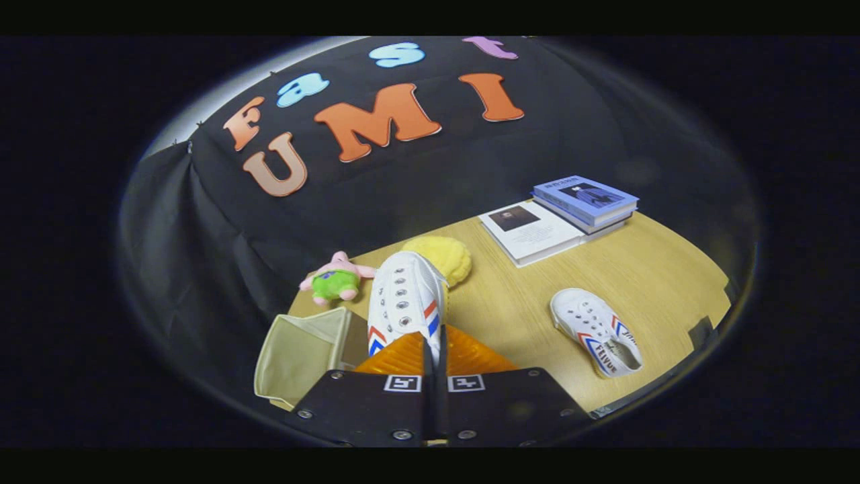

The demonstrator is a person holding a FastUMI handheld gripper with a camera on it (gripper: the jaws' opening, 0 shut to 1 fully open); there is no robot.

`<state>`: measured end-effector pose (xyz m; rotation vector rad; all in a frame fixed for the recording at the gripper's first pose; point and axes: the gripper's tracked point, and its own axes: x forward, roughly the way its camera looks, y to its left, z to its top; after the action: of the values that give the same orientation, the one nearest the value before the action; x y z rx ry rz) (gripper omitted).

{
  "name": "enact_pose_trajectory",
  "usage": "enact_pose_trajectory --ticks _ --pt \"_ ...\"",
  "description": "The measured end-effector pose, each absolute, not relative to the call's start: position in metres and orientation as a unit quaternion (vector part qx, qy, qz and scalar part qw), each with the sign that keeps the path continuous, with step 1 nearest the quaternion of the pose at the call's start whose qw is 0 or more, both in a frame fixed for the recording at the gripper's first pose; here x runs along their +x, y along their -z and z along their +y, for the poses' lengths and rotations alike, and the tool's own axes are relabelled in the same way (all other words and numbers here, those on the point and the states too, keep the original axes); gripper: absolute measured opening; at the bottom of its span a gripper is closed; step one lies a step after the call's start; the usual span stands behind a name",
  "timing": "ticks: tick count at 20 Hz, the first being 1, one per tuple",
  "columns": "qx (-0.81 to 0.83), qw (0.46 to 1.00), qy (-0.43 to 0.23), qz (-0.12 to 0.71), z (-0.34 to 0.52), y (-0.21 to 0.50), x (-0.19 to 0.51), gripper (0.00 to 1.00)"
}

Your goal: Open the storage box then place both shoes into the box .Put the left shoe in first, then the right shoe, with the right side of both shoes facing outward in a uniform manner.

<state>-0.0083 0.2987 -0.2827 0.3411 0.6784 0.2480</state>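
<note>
storage box (pixel 302 353): sat open at the near left corner of the wooden table (pixel 665 282), just left of the gripper's fingers, pale fabric walls upright, interior bare where visible.

plush toy (pixel 336 279): lay beyond the box near the table's far edge, pink limbs around a green middle, close against the booth wall.

held shoe (pixel 406 302): white, with red and blue chevrons on both sides near the heel end. was raised above the table, toe pointed away toward the wall, eyelet rows facing up. heel end pinched in the gripper (pixel 435 349), whose fingers were pressed almost together on the thin edge of the shoe's opening. hung just right of the box, not yet inside it.

yellow round cushion (pixel 440 259): rested on the table beyond the held shoe's toe, partly hidden by it.

second shoe (pixel 596 329): lay on the table well to the right of the fingers, apart from everything else, opening toward the near edge, striped side upward.

white book (pixel 531 232): lay flat at the far right of the table.

blue book (pixel 584 200): topped a short stack just beside the white book, touching or overlapping its far edge.
</note>
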Motion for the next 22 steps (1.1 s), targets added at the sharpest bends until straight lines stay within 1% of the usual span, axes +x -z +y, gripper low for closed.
enact_pose_trajectory --ticks 2,8,12,15,17,20,22 --pt "0.18 0.921 -0.129 0.321 0.326 0.27 -0.006 0.0" --pt "0.209 0.908 -0.15 0.331 0.406 0.262 -0.017 0.0" --pt "0.218 0.905 -0.156 0.332 0.453 0.269 -0.027 0.0" --pt "0.211 0.9 -0.173 0.34 0.485 0.278 -0.039 0.0" --pt "0.206 0.898 -0.179 0.345 0.499 0.288 -0.047 0.0" --pt "0.198 0.908 -0.166 0.329 0.503 0.296 -0.052 0.0" --pt "0.198 0.907 -0.162 0.336 0.501 0.305 -0.059 0.0"
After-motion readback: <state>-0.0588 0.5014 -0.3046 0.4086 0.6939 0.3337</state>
